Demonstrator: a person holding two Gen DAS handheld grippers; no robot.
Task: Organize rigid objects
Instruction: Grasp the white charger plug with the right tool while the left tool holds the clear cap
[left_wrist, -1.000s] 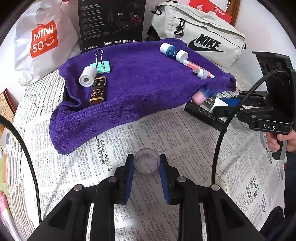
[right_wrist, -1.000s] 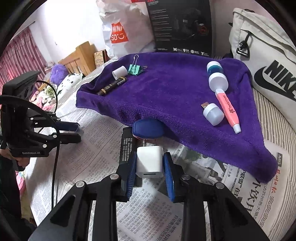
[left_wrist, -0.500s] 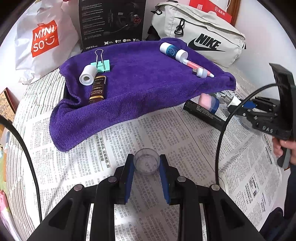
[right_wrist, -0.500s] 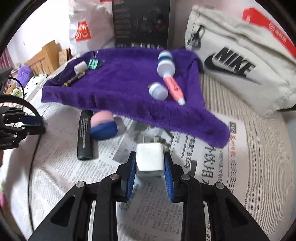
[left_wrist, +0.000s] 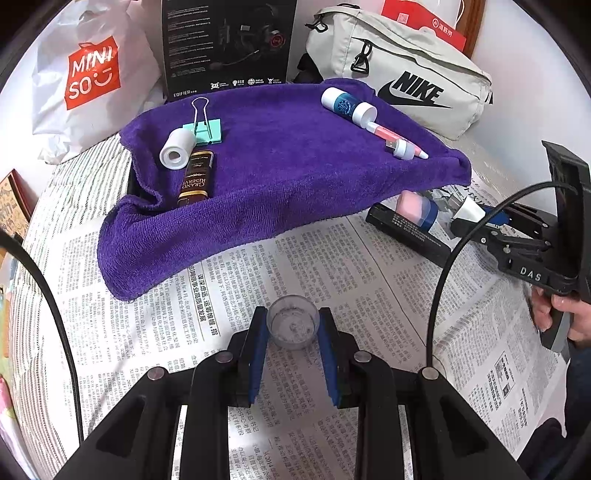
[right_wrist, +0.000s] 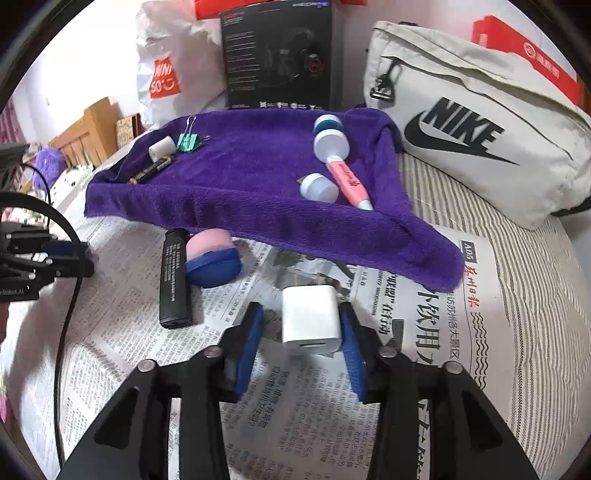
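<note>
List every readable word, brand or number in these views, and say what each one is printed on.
"MINI SO": white shopping bag
"NIKE": beige bag
"EDIFIER": black box
"GRAND RISERVA": dark packet on the purple towel
"DAS": body of the right tongs
"A05": newspaper
Too small or blurred: newspaper body text, black bar's label, red box's characters.

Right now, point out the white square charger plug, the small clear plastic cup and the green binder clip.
white square charger plug (right_wrist: 309, 314), right wrist view, top face.
small clear plastic cup (left_wrist: 293, 326), left wrist view, inside bottom.
green binder clip (left_wrist: 208, 130), left wrist view, green body.
</note>
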